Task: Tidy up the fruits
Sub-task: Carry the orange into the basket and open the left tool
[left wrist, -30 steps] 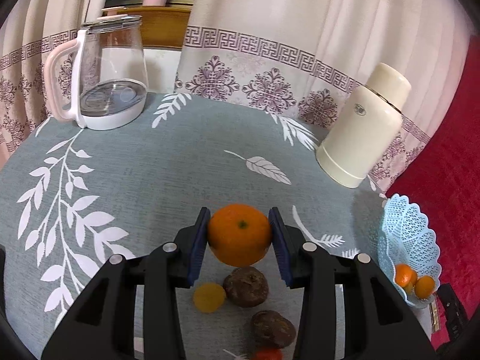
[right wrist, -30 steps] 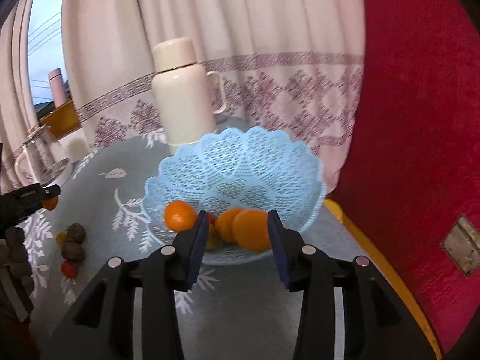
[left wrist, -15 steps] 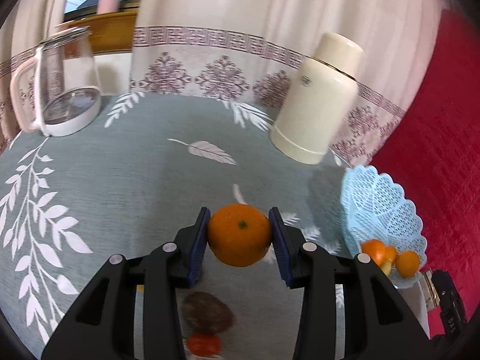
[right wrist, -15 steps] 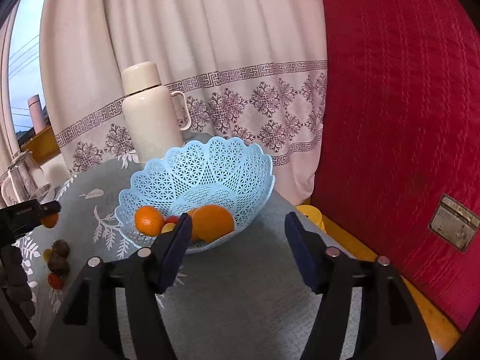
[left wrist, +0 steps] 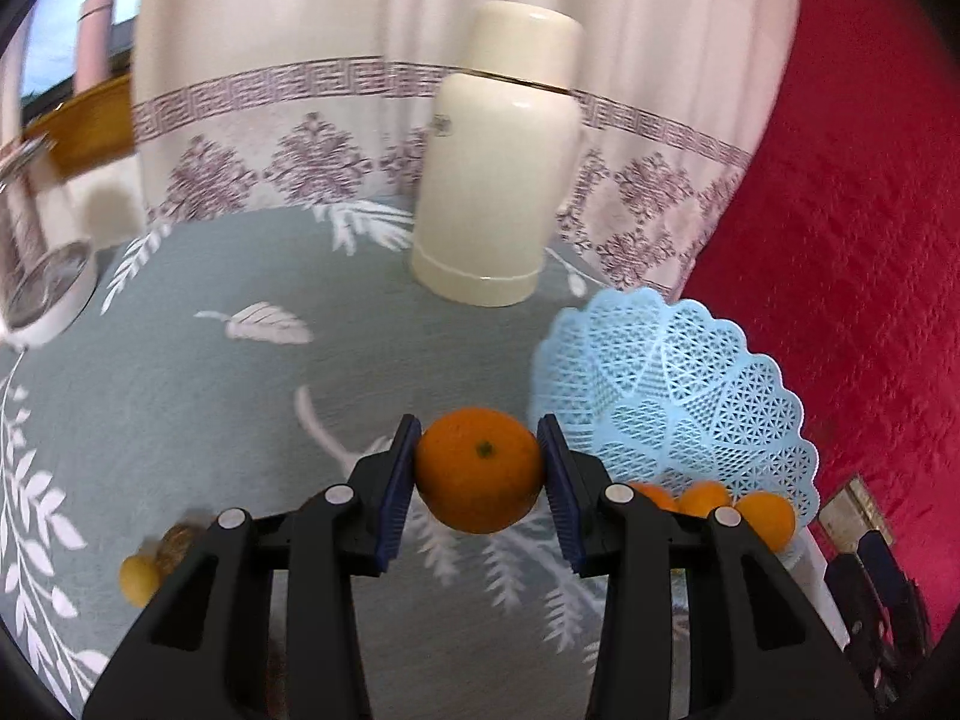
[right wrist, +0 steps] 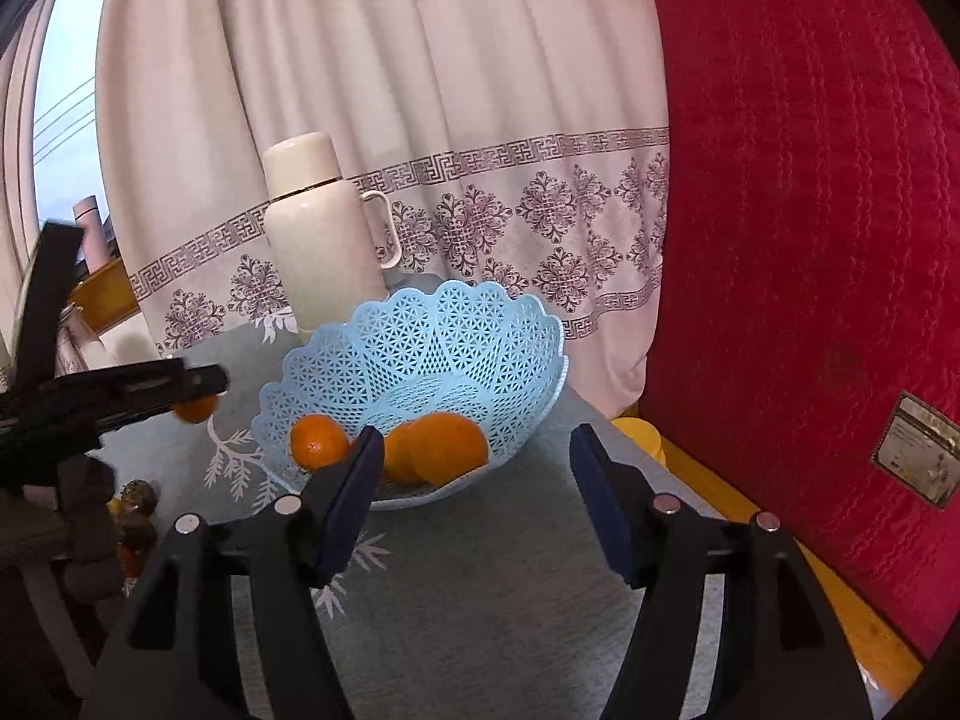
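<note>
Carrying the orange (left wrist: 480, 469) pinched between our left gripper (left wrist: 480, 483) pads, we hold it above the tablecloth (left wrist: 198, 372), just short of the blue basket (left wrist: 678, 396), where other oranges (right wrist: 441, 447) lie. Our right gripper (right wrist: 474, 501) hangs spread and empty. Next, we judge: clear the scalloped rim, then release.

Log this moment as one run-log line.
left hand-held gripper: shut on orange | right hand-held gripper: open, holding nothing | blue basket: holds oranges | held orange: outside basket
</note>
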The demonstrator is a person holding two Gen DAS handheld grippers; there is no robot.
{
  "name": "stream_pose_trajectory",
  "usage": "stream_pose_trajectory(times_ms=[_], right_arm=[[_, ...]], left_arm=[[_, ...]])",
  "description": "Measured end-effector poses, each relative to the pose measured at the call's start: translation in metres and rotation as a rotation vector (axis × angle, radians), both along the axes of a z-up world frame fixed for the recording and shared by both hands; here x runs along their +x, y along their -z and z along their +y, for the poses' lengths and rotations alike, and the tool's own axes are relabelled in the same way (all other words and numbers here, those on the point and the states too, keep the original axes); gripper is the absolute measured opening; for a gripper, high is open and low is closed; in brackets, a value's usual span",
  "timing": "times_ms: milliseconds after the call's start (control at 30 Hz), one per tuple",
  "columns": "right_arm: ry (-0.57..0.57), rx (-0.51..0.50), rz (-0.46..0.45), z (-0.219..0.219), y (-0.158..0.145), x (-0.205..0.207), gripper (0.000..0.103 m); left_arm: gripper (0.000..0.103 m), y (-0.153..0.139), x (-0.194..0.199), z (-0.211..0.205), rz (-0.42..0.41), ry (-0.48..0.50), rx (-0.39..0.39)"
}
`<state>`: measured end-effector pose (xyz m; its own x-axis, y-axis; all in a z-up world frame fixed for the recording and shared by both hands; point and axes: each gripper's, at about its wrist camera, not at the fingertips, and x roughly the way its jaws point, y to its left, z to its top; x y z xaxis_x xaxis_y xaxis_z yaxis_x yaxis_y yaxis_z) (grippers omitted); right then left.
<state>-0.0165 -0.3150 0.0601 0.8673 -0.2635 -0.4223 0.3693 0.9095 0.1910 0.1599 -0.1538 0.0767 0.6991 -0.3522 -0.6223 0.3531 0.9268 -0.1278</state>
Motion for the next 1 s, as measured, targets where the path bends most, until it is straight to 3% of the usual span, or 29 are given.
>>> stream_pose_trajectory(times_ms=[233,533,633,700,1000], right_arm=[[-0.012,0.009,-0.003,0.000,0.001,0.002,0.065],[-0.014,0.010,-0.002,0.000,0.001,0.001,0.065],[-0.012,0.010,-0.004,0.000,0.000,0.001,0.065],[-0.012,0.010,-0.003,0.000,0.001,0.001,0.065],[-0.015,0.012,-0.008,-0.001,0.000,0.001,0.065]], left_arm=[[0.041,0.006,0.002,-0.037,-0.024,0.082,0.032],[0.042,0.015,0.006,-0.042,-0.008,0.090,0.039],[0.064,0.014,0.007,-0.039,0.001,0.081,0.028],[0.069,0.013,0.007,-0.035,0.005,0.070,0.014],[0.070,0.007,0.005,-0.012,0.025,0.010,-0.032]])
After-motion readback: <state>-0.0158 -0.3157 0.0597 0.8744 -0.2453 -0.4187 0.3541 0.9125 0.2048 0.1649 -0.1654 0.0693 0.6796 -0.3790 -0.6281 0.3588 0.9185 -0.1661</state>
